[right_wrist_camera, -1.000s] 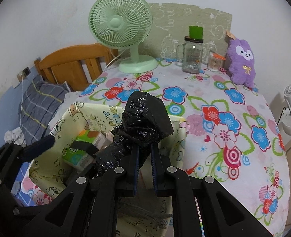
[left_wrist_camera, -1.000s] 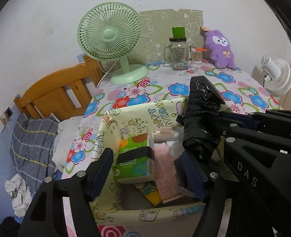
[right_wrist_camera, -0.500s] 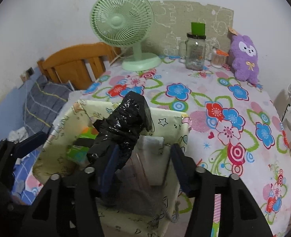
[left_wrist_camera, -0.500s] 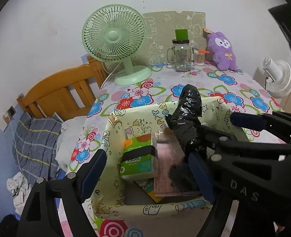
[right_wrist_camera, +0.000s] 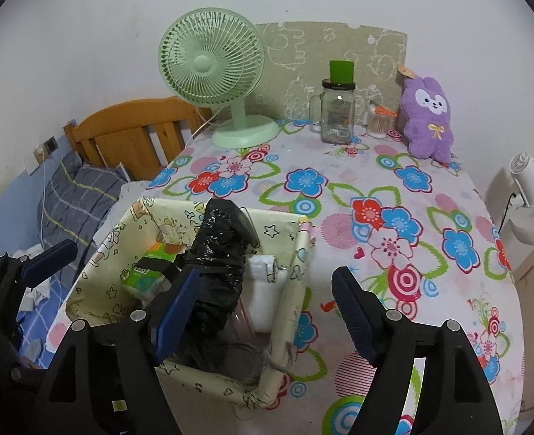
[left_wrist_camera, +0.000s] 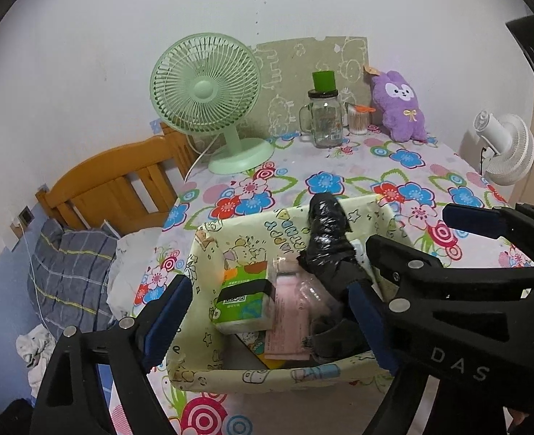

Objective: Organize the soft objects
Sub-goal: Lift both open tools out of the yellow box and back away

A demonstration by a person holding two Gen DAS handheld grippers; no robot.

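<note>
While its jaws have just been opening, right gripper [right_wrist_camera: 263, 311] holds nothing | left gripper [left_wrist_camera: 267, 322] wide, empty | black bag [right_wrist_camera: 218, 253] stands in basket [right_wrist_camera: 292, 290] at 6 o'clock | bag's bottom hidden

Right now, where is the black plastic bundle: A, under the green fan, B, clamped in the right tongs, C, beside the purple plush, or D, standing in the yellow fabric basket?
D: the black plastic bundle stands in the yellow fabric basket; the right tongs gape open.
</note>
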